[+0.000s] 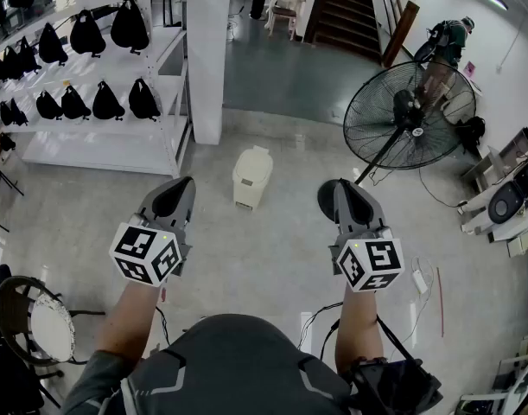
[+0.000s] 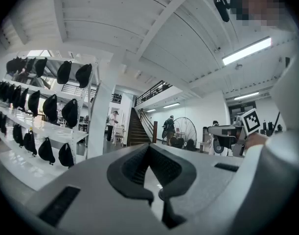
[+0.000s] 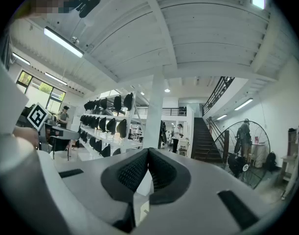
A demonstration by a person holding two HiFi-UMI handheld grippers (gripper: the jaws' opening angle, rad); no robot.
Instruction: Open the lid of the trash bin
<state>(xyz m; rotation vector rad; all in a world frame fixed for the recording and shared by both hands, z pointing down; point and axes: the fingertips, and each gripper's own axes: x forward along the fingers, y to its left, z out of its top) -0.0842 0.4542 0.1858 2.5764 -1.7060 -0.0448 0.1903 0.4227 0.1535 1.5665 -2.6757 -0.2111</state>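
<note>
As seen from the head view, the cream trash bin (image 1: pixel 251 180) is stood on the floor (image 1: pixel 281 249) w/ its lid (image 1: pixel 253 156) closed, near a white pillar (image 1: pixel 207 50). L gripper (image 1: pixel 179 190) & R gripper (image 1: pixel 336 199) are held well short of it, either side. Fingers of both are pressed together, nothing gripped.
</note>
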